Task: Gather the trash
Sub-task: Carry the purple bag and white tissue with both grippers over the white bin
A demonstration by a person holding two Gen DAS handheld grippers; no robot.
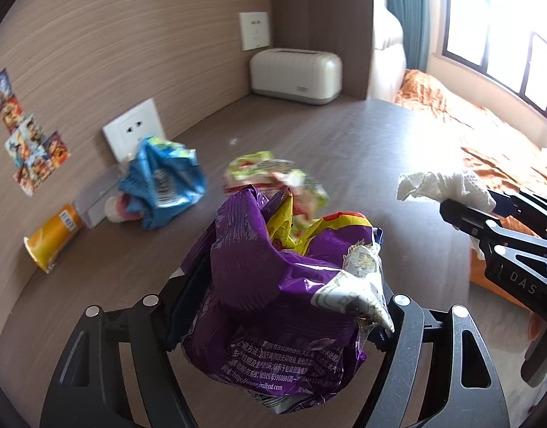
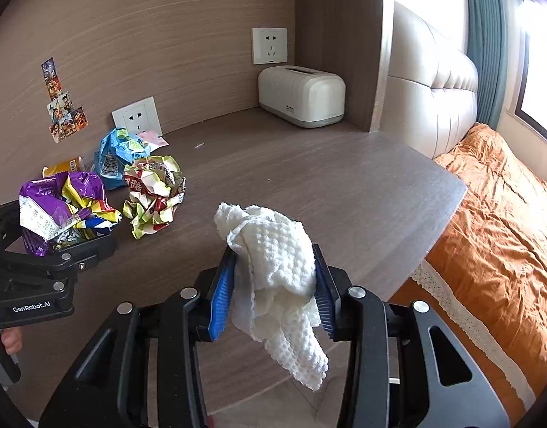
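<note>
My left gripper is shut on a crumpled purple snack bag with yellow inside, held above the brown table. From the right wrist view the same left gripper and purple bag sit at the left. My right gripper is shut on a white paper towel that hangs between its blue pads. The right gripper and towel also show at the right of the left wrist view. A blue bag and a green-red crumpled wrapper lie on the table.
An orange tube lies by the wall beside the blue bag. A cream toaster stands in the back corner. Wall sockets sit low behind the trash. The table's right edge borders a bed with an orange cover.
</note>
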